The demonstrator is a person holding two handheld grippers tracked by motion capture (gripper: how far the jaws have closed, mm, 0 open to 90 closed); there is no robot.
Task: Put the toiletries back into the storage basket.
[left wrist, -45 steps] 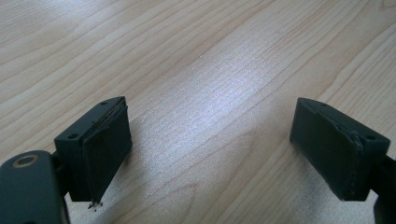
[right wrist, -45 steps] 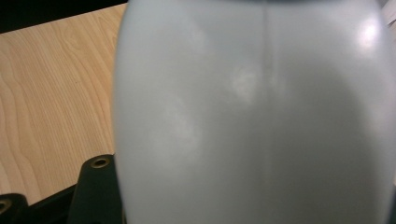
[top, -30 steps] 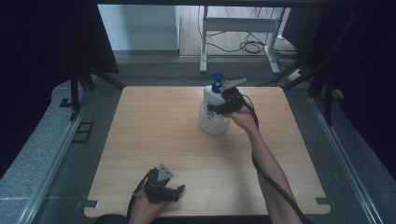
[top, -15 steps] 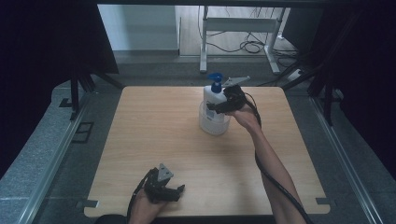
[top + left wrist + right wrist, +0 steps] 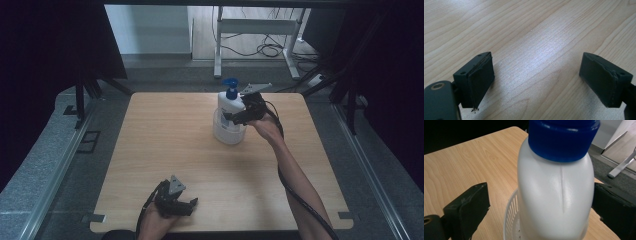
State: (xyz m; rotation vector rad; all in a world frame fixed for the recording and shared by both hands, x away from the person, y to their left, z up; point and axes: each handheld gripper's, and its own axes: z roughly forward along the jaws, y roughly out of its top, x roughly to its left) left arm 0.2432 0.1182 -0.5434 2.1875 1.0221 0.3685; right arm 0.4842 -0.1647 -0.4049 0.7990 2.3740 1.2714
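White pump bottle [image 5: 229,112] with blue cap, standing upright in a white slotted basket [image 5: 222,134] near the far edge of the wooden bench [image 5: 165,135], right of centre. Right gripper [image 5: 239,116] level at the bottle's upper body, jaws just opened wide; in the right gripper view, a gap on one side, the other jaw just beside the bottle. Left gripper [image 5: 191,206] near the bench's near edge, jaws apart, holding nothing.
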